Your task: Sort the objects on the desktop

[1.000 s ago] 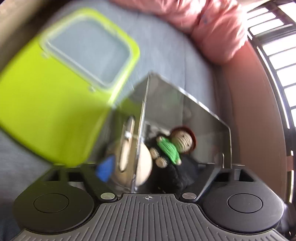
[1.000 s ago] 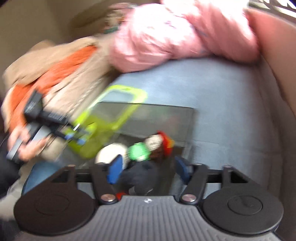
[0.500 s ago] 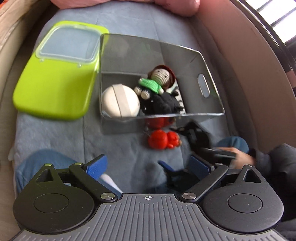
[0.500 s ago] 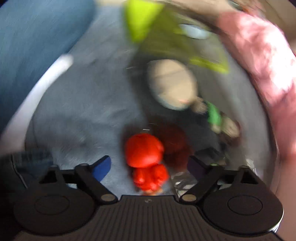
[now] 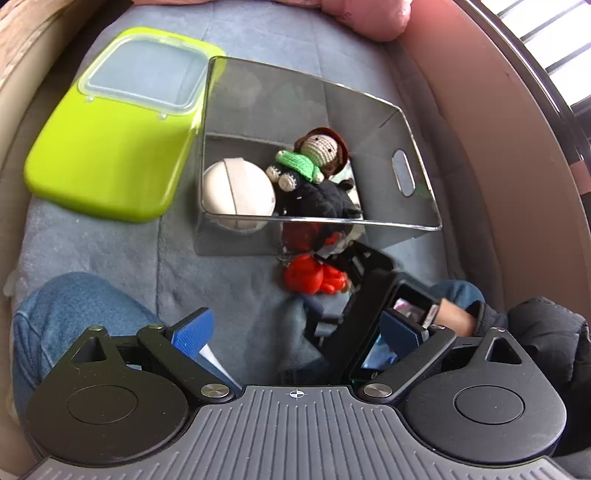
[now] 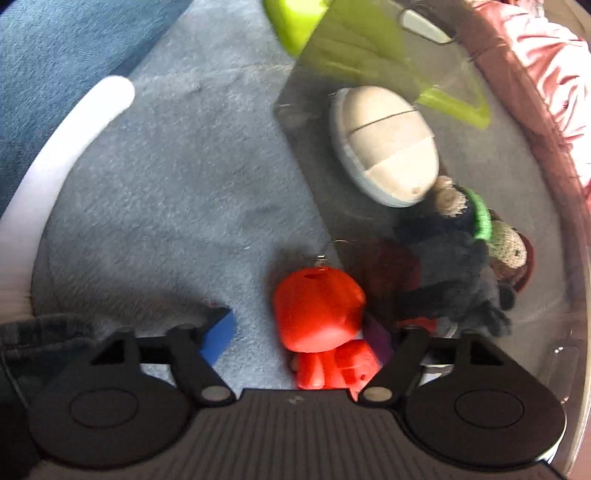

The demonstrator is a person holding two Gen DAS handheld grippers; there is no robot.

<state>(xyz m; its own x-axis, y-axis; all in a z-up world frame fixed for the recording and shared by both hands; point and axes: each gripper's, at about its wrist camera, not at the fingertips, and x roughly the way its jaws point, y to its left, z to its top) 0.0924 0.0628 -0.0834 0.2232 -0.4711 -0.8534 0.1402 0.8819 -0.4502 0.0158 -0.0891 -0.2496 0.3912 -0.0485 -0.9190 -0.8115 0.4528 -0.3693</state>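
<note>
A clear plastic bin (image 5: 417, 225) stands on the blue-grey blanket (image 5: 221, 273). It holds a white oval case (image 5: 236, 192), a crocheted doll with a green scarf (image 5: 314, 155) and a black plush (image 5: 325, 199). A red figurine (image 5: 310, 275) lies on the blanket just outside the bin's near wall. My right gripper (image 6: 306, 332) is open, low over the red figurine (image 6: 317, 306), which lies between its fingers. My left gripper (image 5: 295, 328) is open and empty, held back above the scene. The right gripper's body also shows in the left wrist view (image 5: 369, 295).
A lime-green lidded box (image 5: 110, 144) lies to the left of the bin, touching it. Pink bedding (image 5: 369, 14) lies at the far end. A pink padded wall (image 5: 498, 166) runs along the right. The person's jeans-clad knees (image 5: 74, 317) are at the near side.
My left gripper pulled back and up from the bin, then held nearly still. My right gripper swung down to the red figurine and has closed in around it.
</note>
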